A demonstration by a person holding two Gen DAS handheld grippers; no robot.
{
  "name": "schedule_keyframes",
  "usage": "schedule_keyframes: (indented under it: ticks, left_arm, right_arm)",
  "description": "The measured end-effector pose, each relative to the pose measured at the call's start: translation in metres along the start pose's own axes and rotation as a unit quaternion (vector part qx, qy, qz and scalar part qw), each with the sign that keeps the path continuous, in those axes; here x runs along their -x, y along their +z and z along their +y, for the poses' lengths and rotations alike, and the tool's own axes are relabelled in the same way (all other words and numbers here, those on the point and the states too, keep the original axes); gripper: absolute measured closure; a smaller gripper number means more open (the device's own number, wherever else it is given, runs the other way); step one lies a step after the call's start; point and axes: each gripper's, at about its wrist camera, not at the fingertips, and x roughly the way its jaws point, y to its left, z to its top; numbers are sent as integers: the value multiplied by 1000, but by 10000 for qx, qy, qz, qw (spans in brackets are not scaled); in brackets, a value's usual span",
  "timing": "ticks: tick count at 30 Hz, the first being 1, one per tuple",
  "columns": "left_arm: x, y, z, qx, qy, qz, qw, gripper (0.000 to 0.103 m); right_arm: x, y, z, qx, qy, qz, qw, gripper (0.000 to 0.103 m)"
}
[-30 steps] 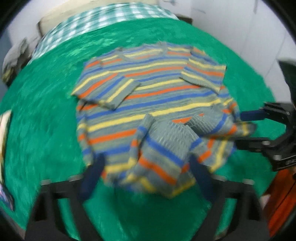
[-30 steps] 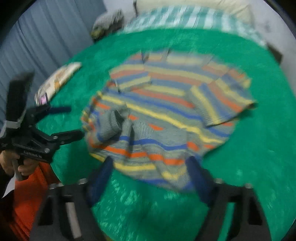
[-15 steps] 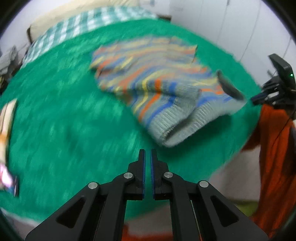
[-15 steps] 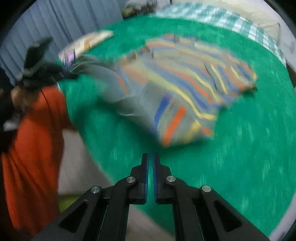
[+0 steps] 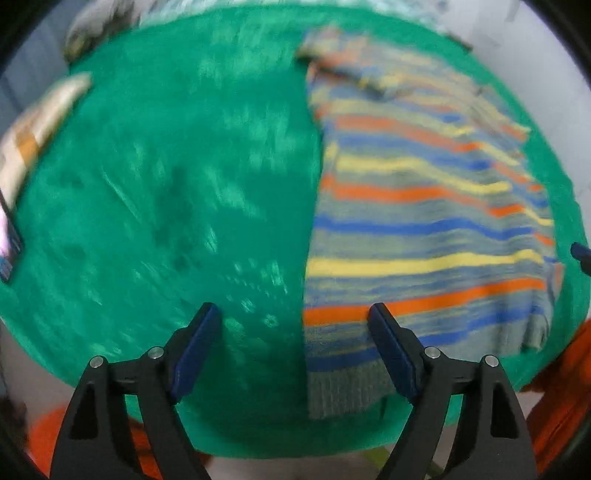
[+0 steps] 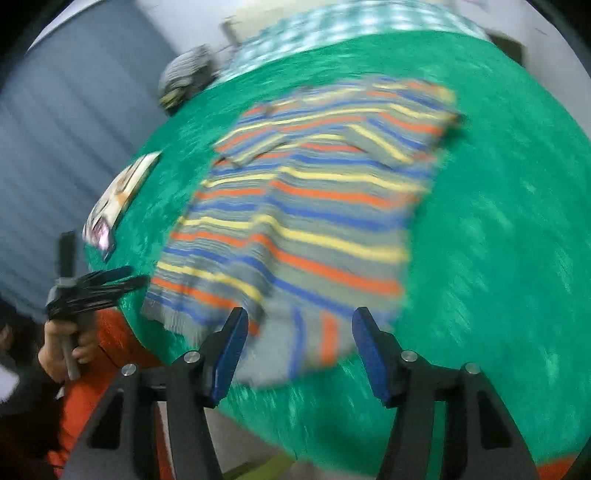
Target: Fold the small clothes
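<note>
A green fuzzy blanket [image 5: 166,184] covers the bed, with checked bedding [image 6: 332,26] at its far end. The striped sweater [image 5: 424,221] lies spread flat on the blanket, sleeves folded in over the chest, its ribbed hem at the near edge. A booklet [image 6: 122,192] lies on the blanket's left side. The left gripper [image 5: 295,332] hangs spread wide and empty above the hem's left corner. The right gripper [image 6: 299,332] hangs likewise agape, holding nothing, over the hem.
</note>
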Motion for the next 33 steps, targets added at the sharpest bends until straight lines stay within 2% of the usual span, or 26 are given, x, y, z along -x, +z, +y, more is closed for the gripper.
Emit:
schedule_keyframes:
  ticks: [2,3,4,5,6,8,9,10,11,12,13,14,15,16,17,18,19,21,22,23,24,25,26,29,31,33]
  left_arm:
    - [-4,0,2,19,-71,-8,10000,21]
    - [-1,-2,1,-73,-106,-57,9999,24]
    - [1,-3,0,-131,-165,-54,9998,33]
    - [5,-5,0,-189,-231,-61,9995,37]
    - [8,-8,1,-210,-277,-71,9994,44]
    - [15,-12,4,-191,-405,-114,9989,45]
    - [17,-13,7,-157,-448,-142,9988,43]
    - [17,-14,9,-127,-515,-161,9985,39]
    - [15,-14,9,-120,-530,-153,9984,37]
    - [10,-13,7,-135,-507,-128,9985,37]
    - [7,-13,4,-173,-437,-96,9988,37]
    - [5,-11,4,-227,-378,-90,9990,37]
    - [6,-10,-2,-344,-289,-131,9989,40]
    - [7,-10,-7,-472,-260,-172,9984,51]
    - [8,-11,-11,-565,-260,-186,9979,58]
    - [9,-11,-16,-669,-252,-189,9973,68]
    - [9,-11,-18,-708,-231,-192,9970,71]
    - [7,-10,-26,-816,-85,-258,9963,72]
    - [7,-12,-27,-864,-53,-305,9958,74]
    - [7,-13,-27,-902,-50,-345,9953,77]
    - [8,-14,-28,-939,-50,-384,9948,90]
    - [10,-17,-25,-942,-59,-395,9948,97]
    - [13,-17,-22,-895,-129,-407,9951,97]
    - [25,-19,-12,-699,-304,-481,9959,98]
    - [29,-22,-5,-591,-400,-497,9962,98]
    - [25,-20,0,-450,-500,-427,9968,98]
  right_arm:
    - [-31,2,5,247,329,685,9968,47]
    - [-38,-2,2,294,450,975,9938,62]
    - [-46,-11,3,395,483,1397,9882,76]
    - [-42,-22,5,566,359,1696,9832,78]
    - [-35,-28,5,666,260,1818,9807,78]
    - [-6,-48,3,683,81,1836,9806,78]
    - [12,-57,-4,393,18,1667,9852,69]
    - [24,-63,-13,53,-9,1487,9889,43]
    - [28,-68,-21,-213,-12,1321,9910,31]
    - [33,-70,-30,-627,59,1048,9925,24]
    - [34,-70,-42,-1142,266,796,9899,24]
    - [32,-70,-51,-1610,429,634,9840,24]
    - [25,-69,-61,-2289,647,446,9703,24]
    - [20,-64,-67,-2702,825,343,9586,24]
    - [14,-60,-72,-3096,1017,263,9450,24]
    - [4,-56,-72,-3529,1181,224,9279,25]
    - [-4,-53,-70,-3810,1160,275,9169,26]
    - [-24,-43,-66,-4224,669,625,9018,26]
    - [-32,-38,-64,-4248,482,753,9009,28]
    - [-38,-34,-61,-4100,311,882,9073,33]
    - [-39,-30,-60,-3969,174,961,9127,53]
    - [-37,-29,-59,-3832,3,1024,9180,86]
    - [-35,-29,-60,-3785,57,1065,9194,95]
    - [4,-39,-65,-3604,162,949,9278,95]
    - [25,-50,-74,-3534,-212,874,9311,95]
    - [27,-59,-82,-3418,-317,881,9351,94]
